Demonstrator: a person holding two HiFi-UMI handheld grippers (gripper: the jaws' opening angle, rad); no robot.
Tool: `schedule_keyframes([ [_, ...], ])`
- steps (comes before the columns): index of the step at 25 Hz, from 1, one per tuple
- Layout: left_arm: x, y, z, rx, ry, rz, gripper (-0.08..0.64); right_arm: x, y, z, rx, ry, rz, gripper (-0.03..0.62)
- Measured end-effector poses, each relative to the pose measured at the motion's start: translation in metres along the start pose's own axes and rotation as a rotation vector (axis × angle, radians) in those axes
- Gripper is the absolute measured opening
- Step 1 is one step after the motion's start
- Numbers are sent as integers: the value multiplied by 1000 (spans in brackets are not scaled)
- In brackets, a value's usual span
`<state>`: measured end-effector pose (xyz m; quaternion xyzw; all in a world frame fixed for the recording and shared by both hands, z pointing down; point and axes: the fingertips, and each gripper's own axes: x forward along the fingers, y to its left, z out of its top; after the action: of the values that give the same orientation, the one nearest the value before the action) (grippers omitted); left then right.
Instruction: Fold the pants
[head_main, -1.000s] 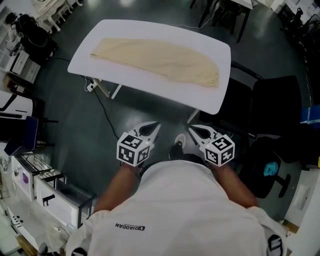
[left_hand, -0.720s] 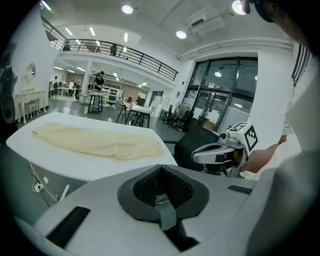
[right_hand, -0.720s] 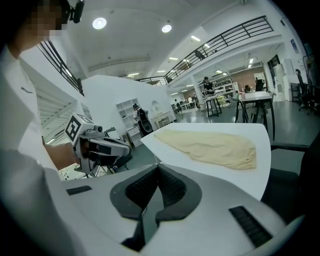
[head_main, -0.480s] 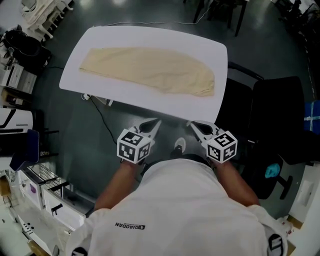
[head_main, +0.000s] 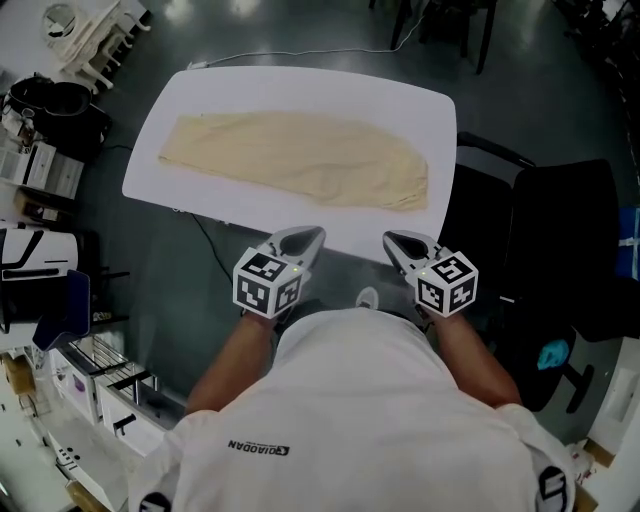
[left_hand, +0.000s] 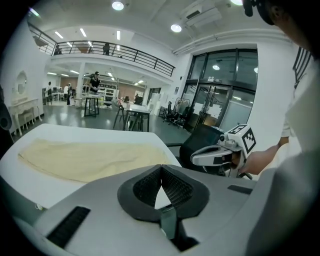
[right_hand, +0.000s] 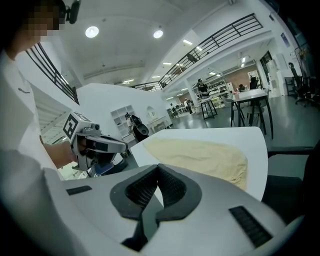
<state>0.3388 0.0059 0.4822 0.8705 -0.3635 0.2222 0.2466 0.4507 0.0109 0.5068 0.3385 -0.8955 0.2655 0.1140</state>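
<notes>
"While the pants lie spread on the white table, where do the two grippers stand?" asks the desk editor.

"Both sit at the table's near edge, at 6 o'clock from the cloth and apart from it," the photographer replies. "The left gripper is toward 7 o'clock and the right gripper toward 5 o'clock. Each points at 12 o'clock toward the garment."

"And their jaws?"

"Pressed together on both. The left gripper view shows its ribbed pads meeting at the tips with nothing between them. The right gripper view shows the same, pads closed and empty."

"How does the garment lie?"

"The cream-coloured pants stretch flat across the tabletop from 9 o'clock to 3 o'clock in the head view. The wider end is at 3 o'clock, near the table's right edge, and the narrower end is at 9 o'clock. Bare white table shows around the cloth."

"Anything else in the frame?"

"A black chair stands on the dark floor at 3 o'clock of the table. The person's white shirt fills the bottom of the head view, and one shoe shows between the forearms. A marker cube tops each gripper."
</notes>
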Motion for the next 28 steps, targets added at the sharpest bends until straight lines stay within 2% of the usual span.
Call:
schedule_keyframes([
  [8,9,11,10,24,35,6,28,-2,-33,-4,61,8,-69,15],
  [13,20,22,11,29,46,-21,28,9,-51,-12,84,28,-151,15],
  [16,27,35,15,46,55,-47,28,15,-67,-10,102,11,-229,15],
  [19,31,54,25,74,61,-59,28,19,-88,-7,125,-21,-346,17],
  [23,38,94,36,97,74,-52,28,32,-119,0,151,-54,-461,65],
  [28,48,138,44,91,92,-63,28,44,-174,-1,173,-30,-594,87],
])
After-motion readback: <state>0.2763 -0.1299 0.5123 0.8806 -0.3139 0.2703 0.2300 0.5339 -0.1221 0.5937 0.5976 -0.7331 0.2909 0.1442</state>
